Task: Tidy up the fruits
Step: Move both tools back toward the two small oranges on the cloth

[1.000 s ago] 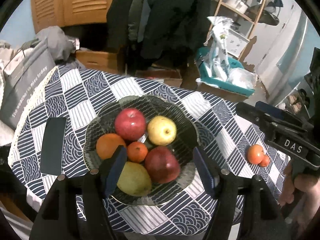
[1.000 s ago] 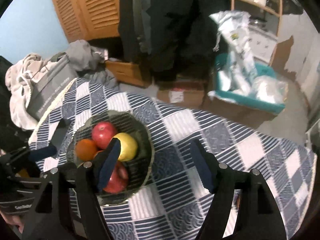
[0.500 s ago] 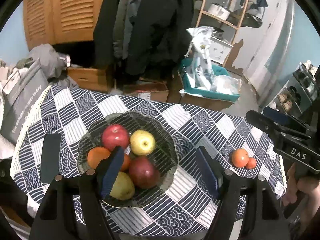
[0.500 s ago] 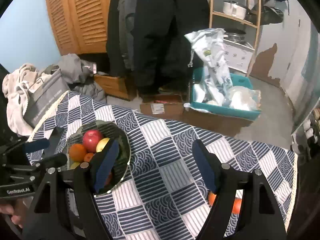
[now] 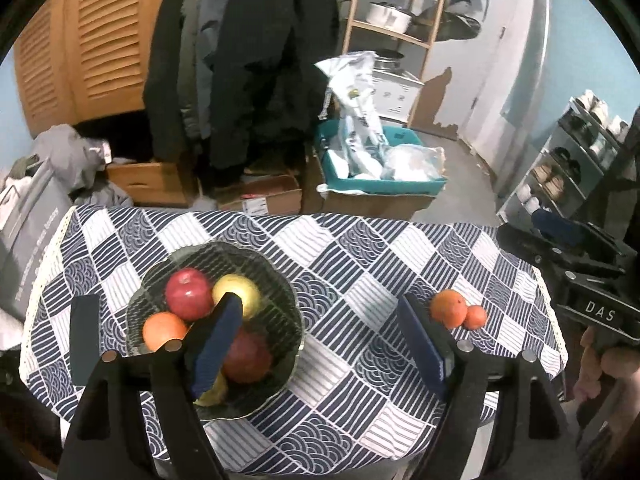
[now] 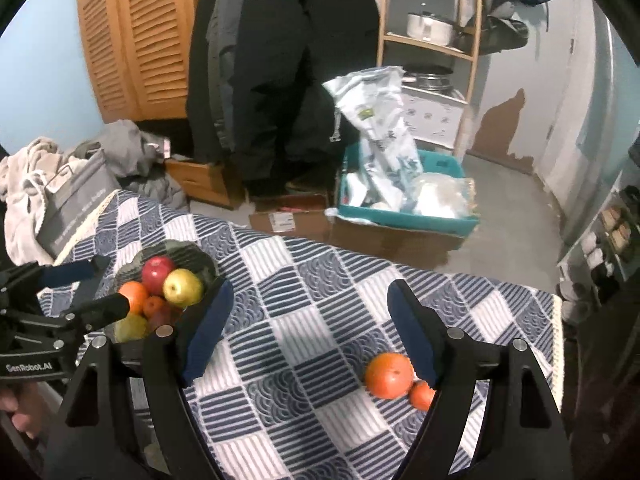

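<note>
Both grippers are being held above the near edge of the table, and nothing is being gripped. The jaws of the left gripper (image 5: 320,336) are being opened, with only bowl and cloth showing behind the gap. The jaws of the right gripper (image 6: 308,328) are likewise being opened over bare tablecloth (image 6: 304,320), and the big orange (image 6: 389,375) is seen just inside its right finger, untouched.

The step in hand is judged to be the gathering of the two loose fruits. The big orange and the small orange (image 6: 421,395) are lying touching each other at the near right of the table, well apart from the glass bowl (image 5: 280,292) at the left. The right gripper is better placed for them. The pair would best be taken one at a time, the pads being closed across the widest part of the round fruit, since a grip high on a sphere is likely to be squeezed off.

The bowl is being seen as dark, ribbed glass with a scalloped rim. In it are being held a red apple (image 5: 189,295), a yellow apple (image 5: 240,286), an orange (image 5: 164,330) and a darker red fruit (image 5: 250,356), all smooth and glossy. Space is being left at the far right of the bowl. The cloth is soft and patterned in blue and white squares, so rolling is likely to be damped.
</note>
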{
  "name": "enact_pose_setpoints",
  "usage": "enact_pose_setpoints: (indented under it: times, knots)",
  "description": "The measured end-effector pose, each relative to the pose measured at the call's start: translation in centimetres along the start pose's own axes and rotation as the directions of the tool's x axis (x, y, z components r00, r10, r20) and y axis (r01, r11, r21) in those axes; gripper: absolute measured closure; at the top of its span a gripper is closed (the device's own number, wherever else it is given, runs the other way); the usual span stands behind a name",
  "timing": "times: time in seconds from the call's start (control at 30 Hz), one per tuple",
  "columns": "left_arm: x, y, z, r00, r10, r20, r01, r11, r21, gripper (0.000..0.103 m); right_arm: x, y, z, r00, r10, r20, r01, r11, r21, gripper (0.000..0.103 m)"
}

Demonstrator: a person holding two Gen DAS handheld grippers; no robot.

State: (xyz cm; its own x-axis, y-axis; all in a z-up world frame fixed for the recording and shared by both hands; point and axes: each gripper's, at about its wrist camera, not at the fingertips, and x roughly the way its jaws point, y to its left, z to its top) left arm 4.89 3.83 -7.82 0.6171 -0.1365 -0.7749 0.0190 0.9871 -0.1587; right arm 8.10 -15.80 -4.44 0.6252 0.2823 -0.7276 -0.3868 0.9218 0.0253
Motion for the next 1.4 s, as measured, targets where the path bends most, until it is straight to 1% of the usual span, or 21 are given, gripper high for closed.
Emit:
enact_pose_setpoints:
  times: [0.57,0.87,1.0,1.13,1.3,1.4]
  knots:
    - [1.2,-7.3,0.1,0.998,-0.051,-0.03,0.054,0.992,0.118,0.022,-3.0,-7.5,-2.5,0.996,-0.084,0.013,0.082,0.992,0.091,0.023]
    - [2.2,-10.3,0.0,0.996,-0.079,-0.046,0.085,0.984,0.155,0.021,-3.8,-10.7,-4.1,0.992,-0.129,0.007,0.127,0.984,0.126,0.023]
    - [3.4,-11.5,-0.2,0.993,-0.093,-0.065,0.103,0.98,0.17,0.021,-3.1,-12.0,-5.2,0.99,-0.138,-0.024,0.14,0.98,0.141,0.023]
    - [5.2,-12.4,-0.5,0.992,-0.086,-0.095,0.102,0.978,0.182,0.021,-1.5,-13.1,-6.5,0.987,-0.143,-0.066,0.152,0.976,0.157,0.023]
    - [7.5,-13.0,-0.9,0.99,-0.067,-0.124,0.091,0.976,0.197,0.021,0.3,-14.2,-7.8,0.984,-0.145,-0.104,0.16,0.973,0.163,0.023]
    - [9.1,-13.2,-1.3,0.988,-0.048,-0.146,0.078,0.975,0.208,0.021,1.6,-14.9,-8.7,0.979,-0.142,-0.146,0.166,0.972,0.166,0.023]
